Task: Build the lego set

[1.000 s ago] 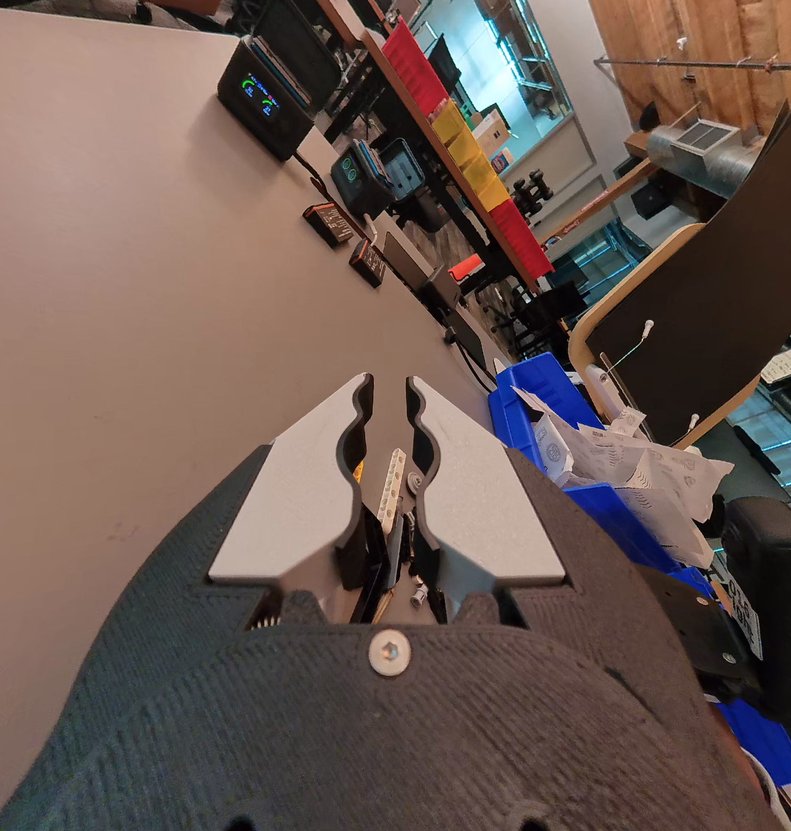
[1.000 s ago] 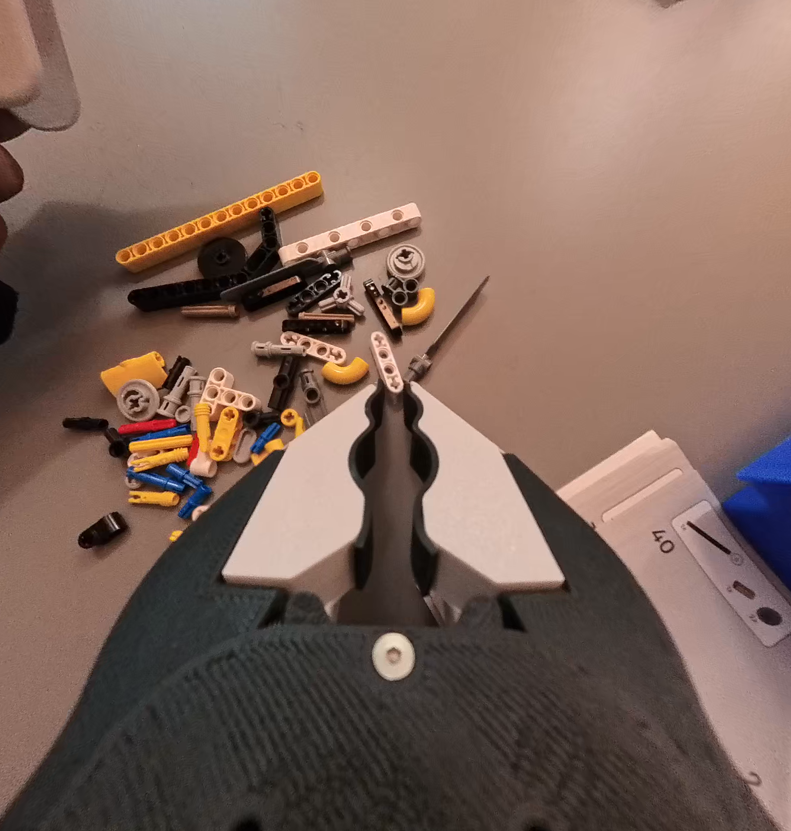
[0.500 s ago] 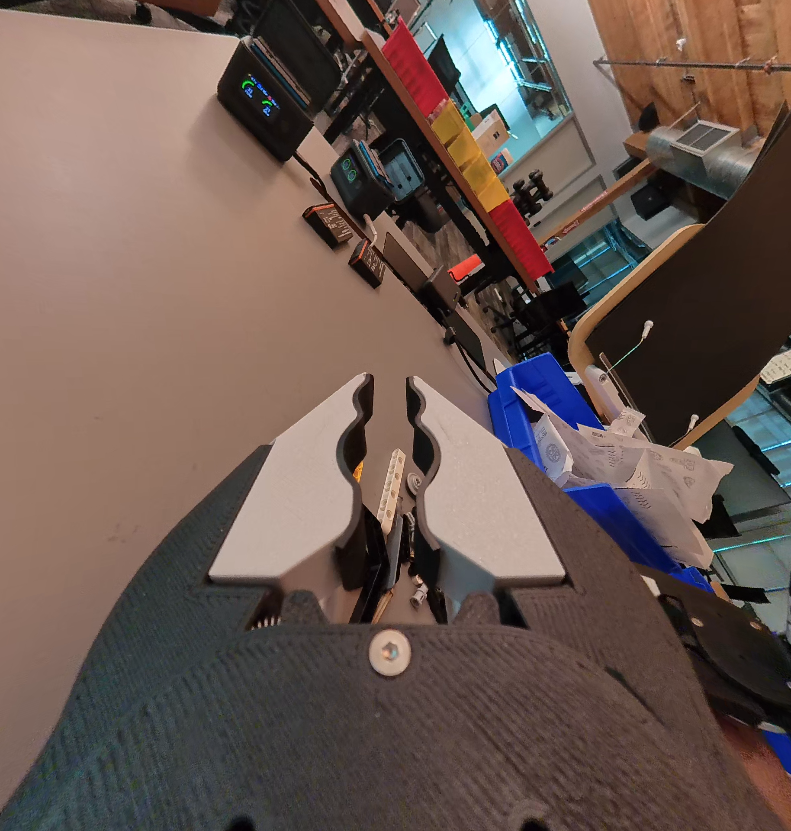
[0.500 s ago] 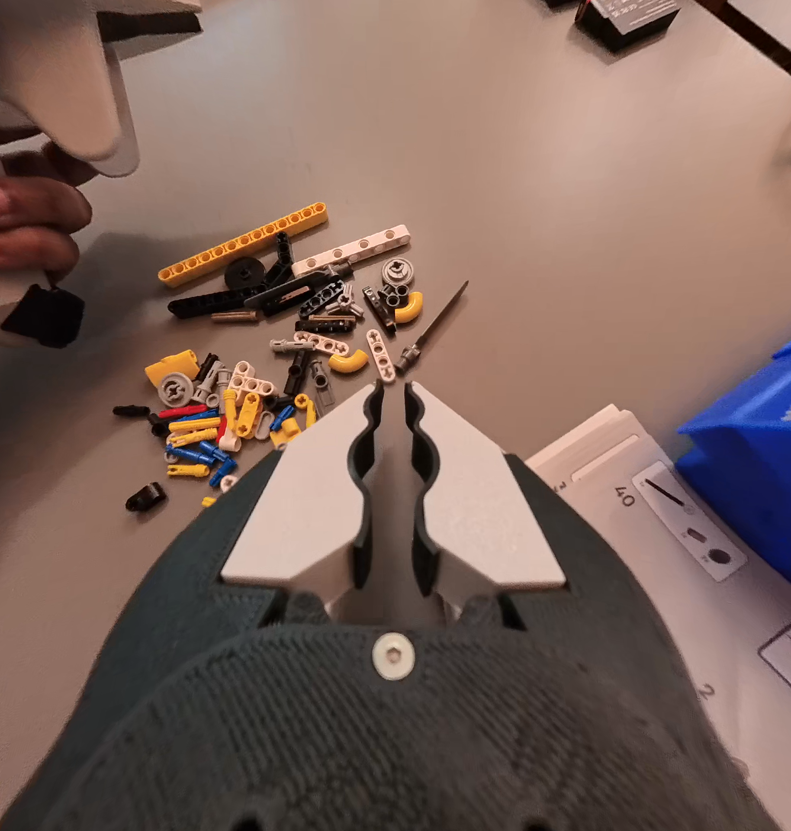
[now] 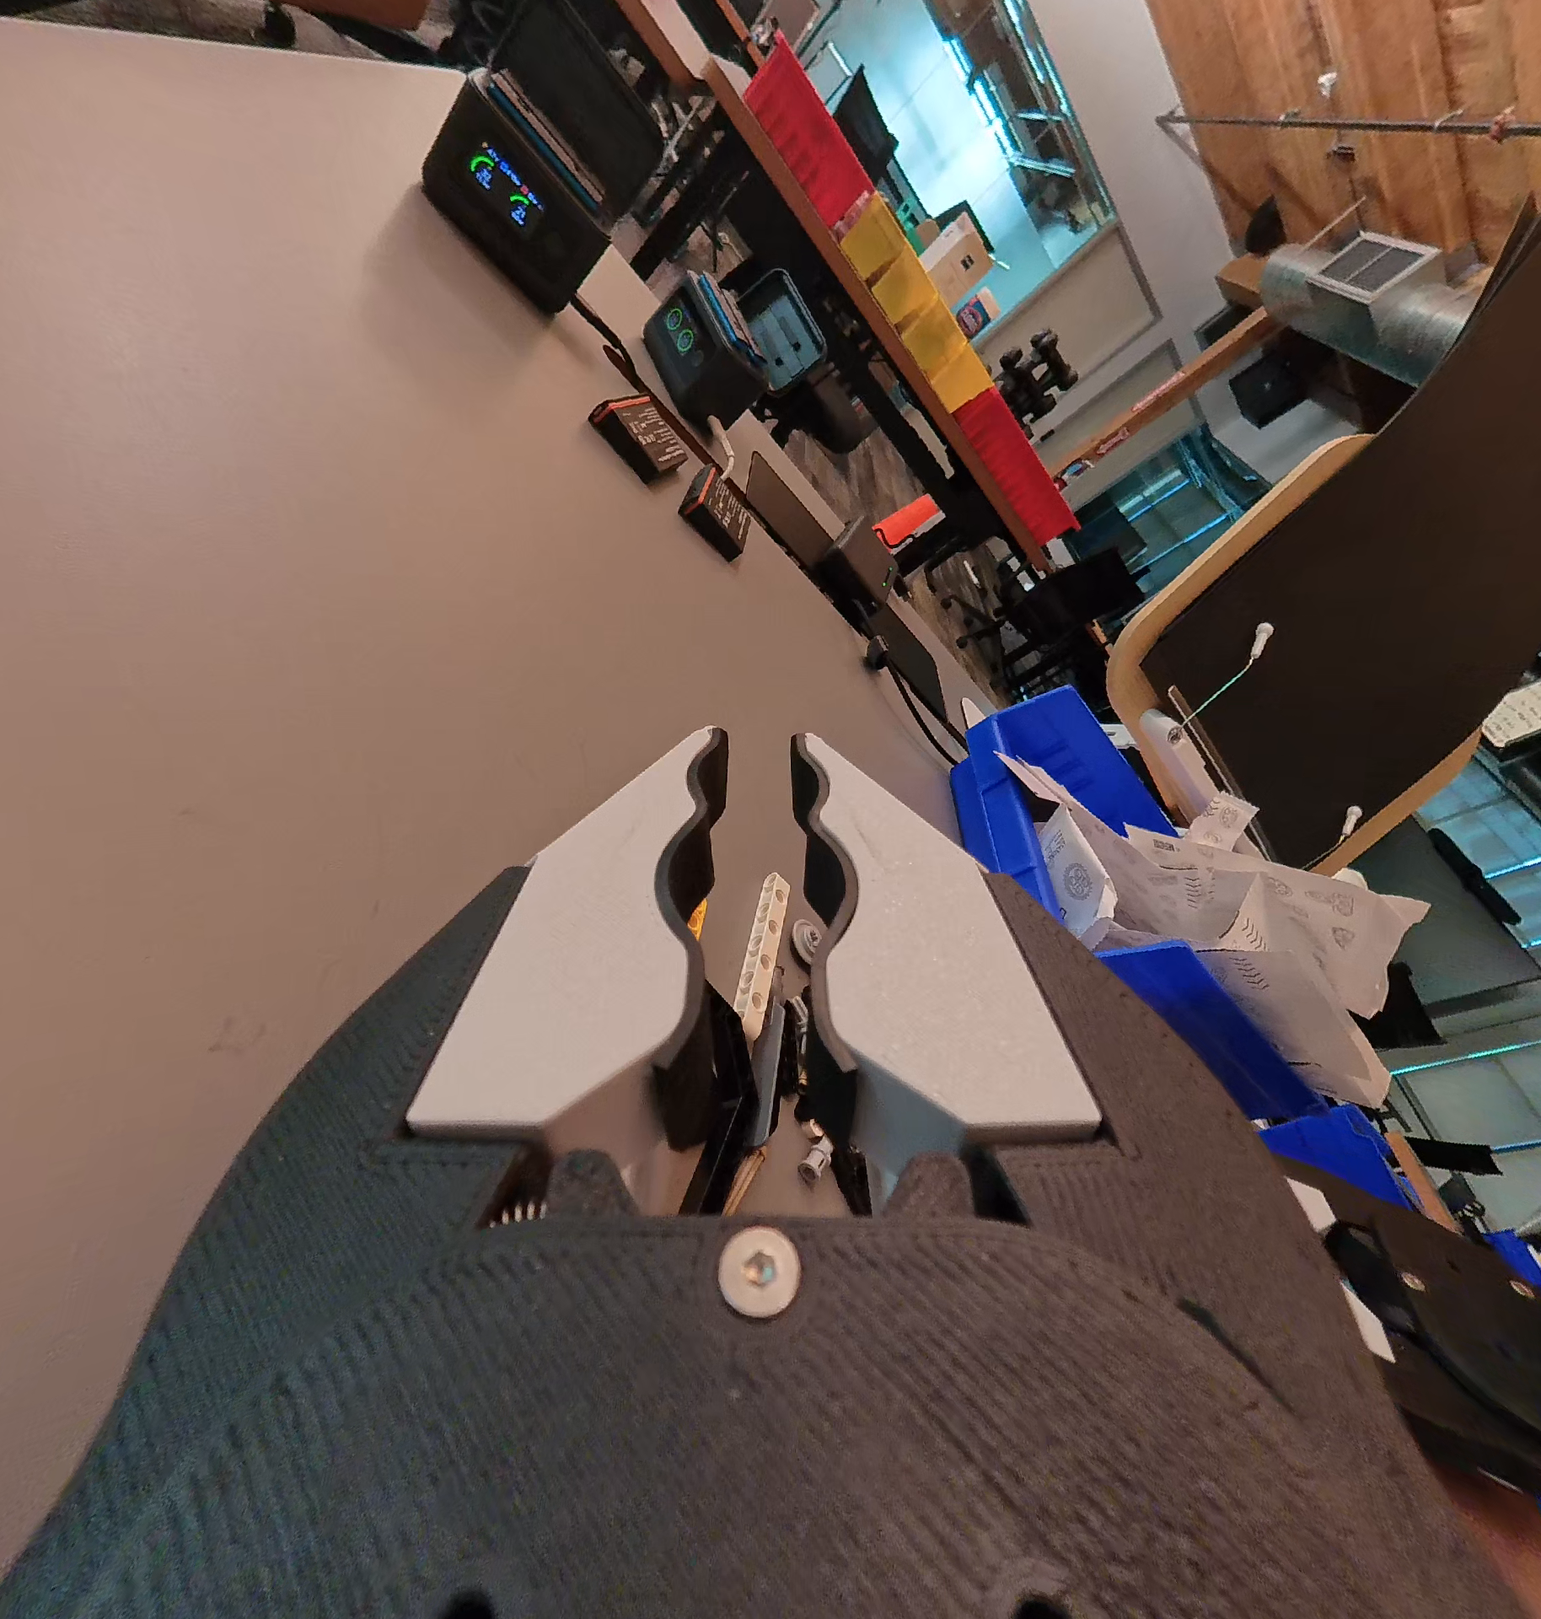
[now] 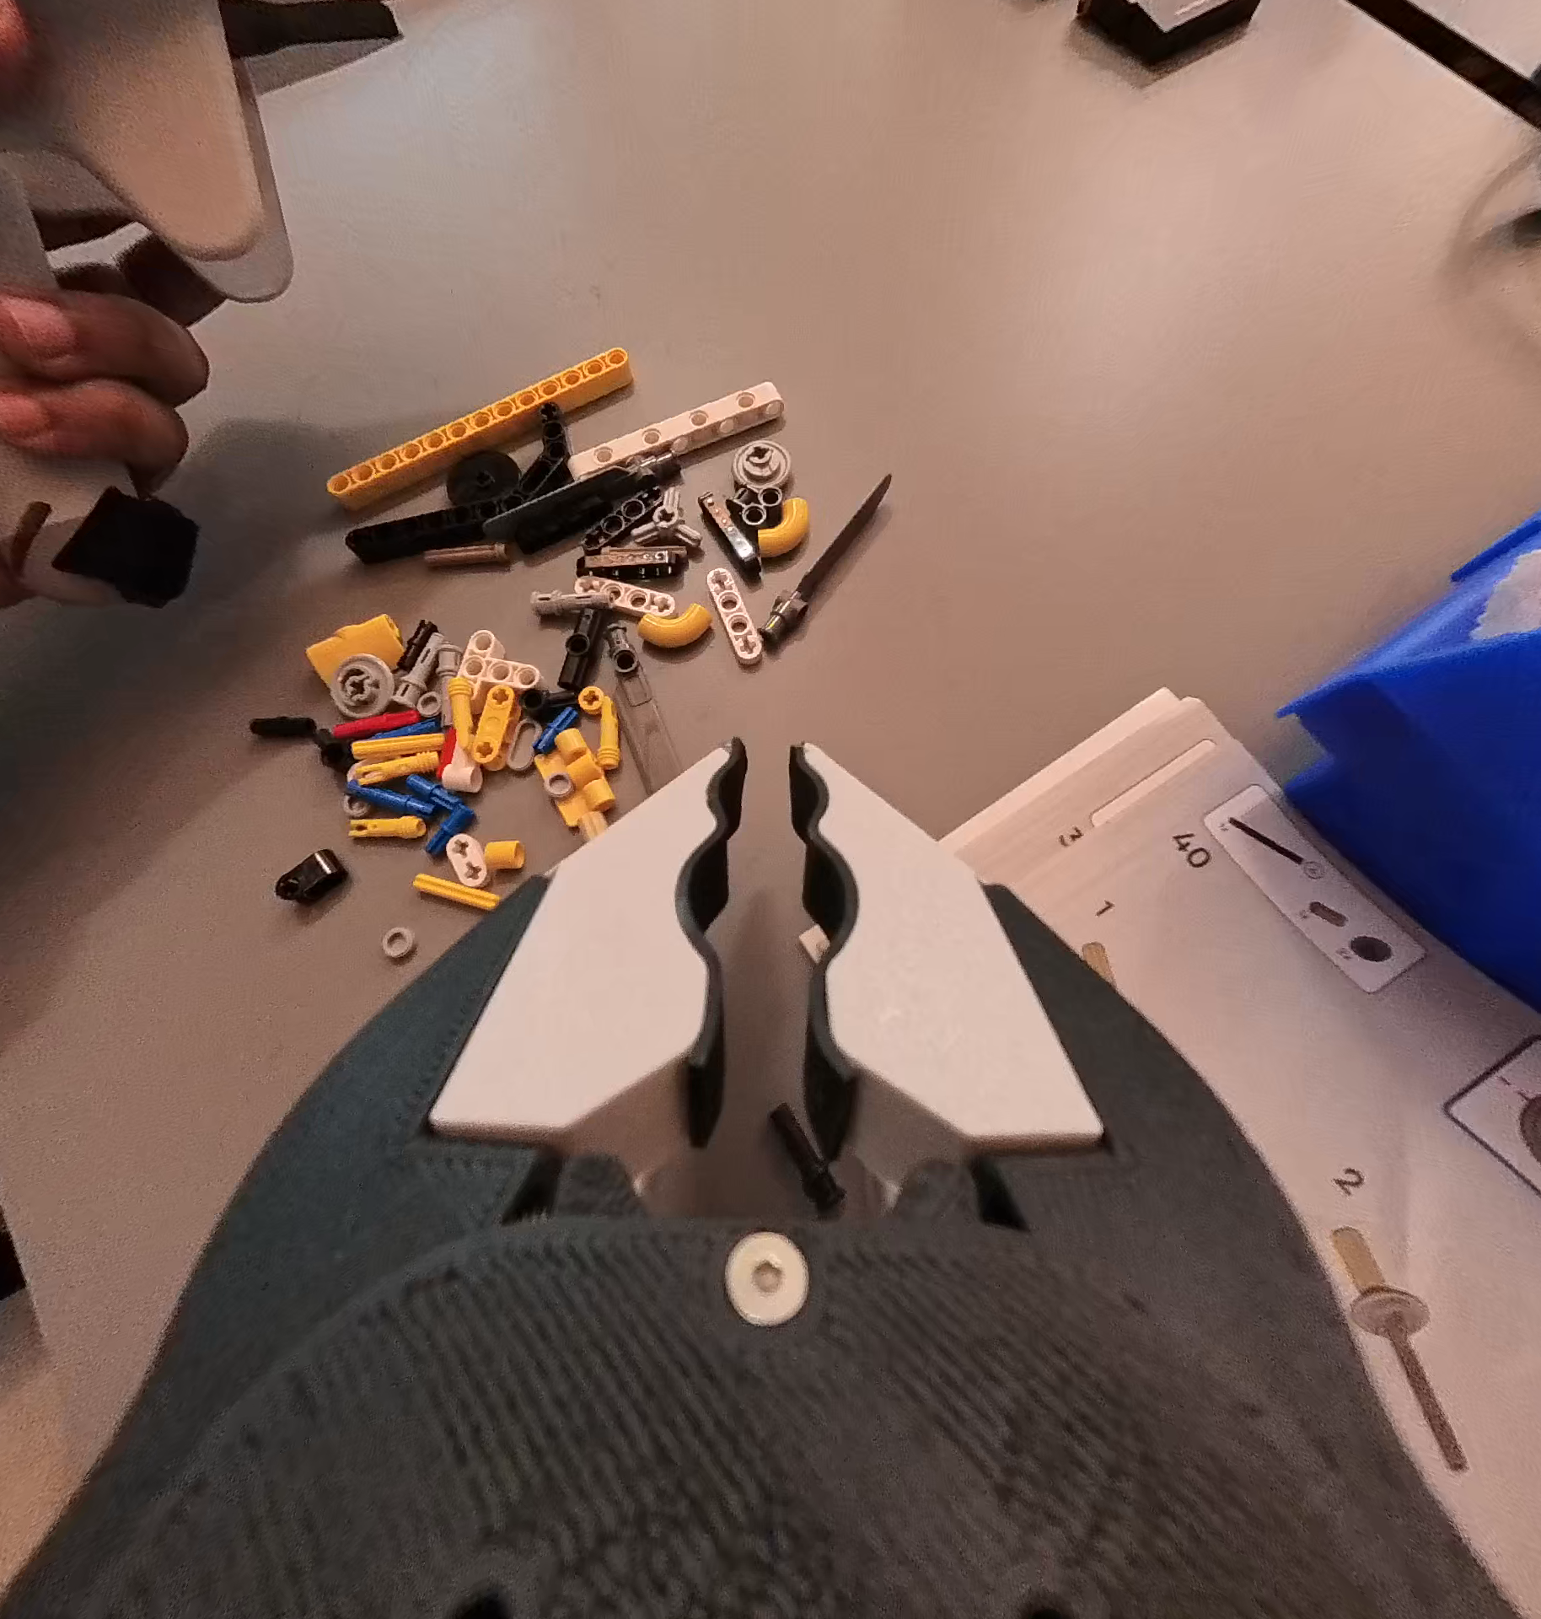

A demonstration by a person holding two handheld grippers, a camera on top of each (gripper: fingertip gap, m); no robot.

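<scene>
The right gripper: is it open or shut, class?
Open. The right gripper shows bare table between its fingertips; nothing is held.

Soft, even indoor light. Wide-angle bending toward the edges in both views. The right wrist view's hand [image 6: 58,385] is blurred, casting a shadow on the table [image 6: 1056,333].

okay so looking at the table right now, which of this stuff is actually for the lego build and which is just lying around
For the build:
pile of loose pieces
long yellow beam
white beam
instruction booklet

Just lying about:
blue bins
crumpled papers
black chargers
two small black battery packs
</scene>
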